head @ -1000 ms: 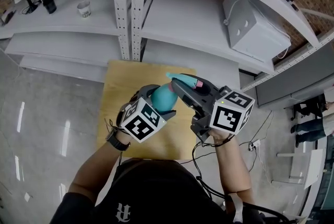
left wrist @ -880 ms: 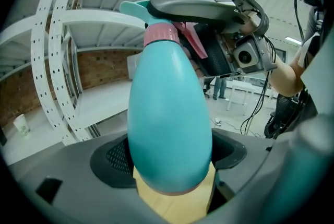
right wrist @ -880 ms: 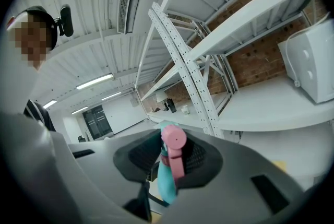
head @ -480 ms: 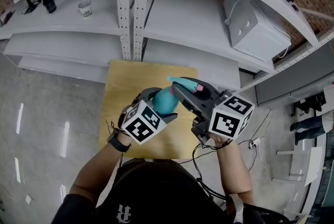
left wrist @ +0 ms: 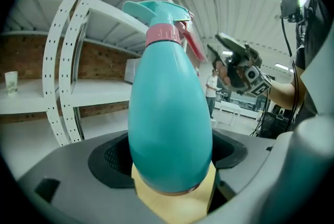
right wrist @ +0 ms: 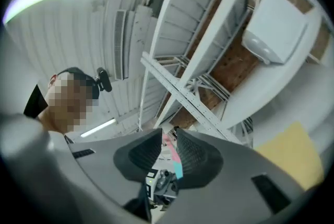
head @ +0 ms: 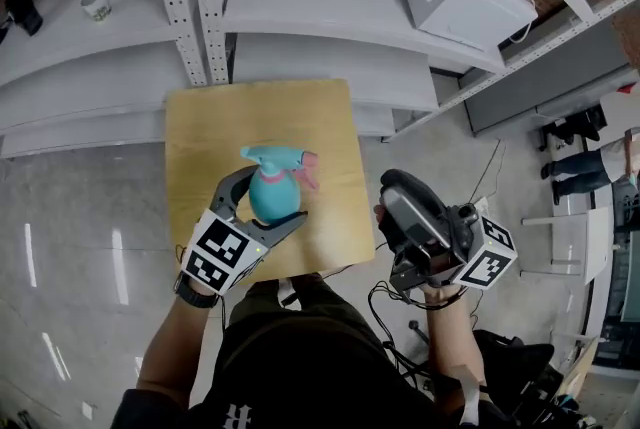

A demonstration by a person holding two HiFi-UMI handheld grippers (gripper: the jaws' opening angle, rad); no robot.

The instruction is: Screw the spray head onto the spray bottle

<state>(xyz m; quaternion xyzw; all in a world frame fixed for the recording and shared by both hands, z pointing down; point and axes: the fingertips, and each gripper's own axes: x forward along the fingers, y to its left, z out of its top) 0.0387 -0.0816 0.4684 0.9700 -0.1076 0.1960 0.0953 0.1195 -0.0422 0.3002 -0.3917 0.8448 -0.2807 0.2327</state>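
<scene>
Left claw (head: 268,201) grips the spray bottle (left wrist: 169,113); right claw (head: 392,202), seemingly empty, stands narrow, apart.

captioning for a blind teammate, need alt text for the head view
Seen from above, the left gripper clasps a teal spray bottle, spray head on, over a wooden table. The right gripper hangs beyond the table's right edge, holding nothing.

I see the teal egg-shaped spray bottle (head: 272,201) upright over the wooden surface (head: 200,147), its pink-triggered spray head (head: 277,157) on top, nozzle pointing left.
</scene>
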